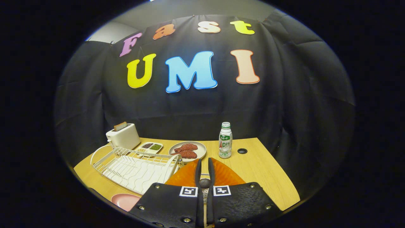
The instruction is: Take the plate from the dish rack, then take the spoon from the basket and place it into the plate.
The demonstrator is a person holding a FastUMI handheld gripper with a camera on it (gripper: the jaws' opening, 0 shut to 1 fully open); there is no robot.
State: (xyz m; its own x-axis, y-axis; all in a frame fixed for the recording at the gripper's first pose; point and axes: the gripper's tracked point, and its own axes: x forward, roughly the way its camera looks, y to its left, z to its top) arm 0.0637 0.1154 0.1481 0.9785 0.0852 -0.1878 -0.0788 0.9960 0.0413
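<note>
Looking along our gripper [205, 172], we see the two black fingers [198, 172] drawn nearly together, and pinched between them is the handle of a spoon [204, 190], a thin metal stem running back toward us with a dark round knob where the fingers meet. So the jaws are closed on the spoon, both fingers pressing its sides. Right under and just beyond the fingertips sits the orange plate [226, 175], flat on the wooden desk [269, 180]. Off to the left of the fingers lies the white wire dish rack [136, 166], touching or very nearly touching the plate's rim. A pink dish [125, 200] peeks out nearer to us, beside the rack. Further back we have a white toaster [123, 136] with a slice in it, a small divided tray [150, 147], a grey plate of red meat [187, 150], and a green-and-white bottle [225, 141] standing upright.
</note>
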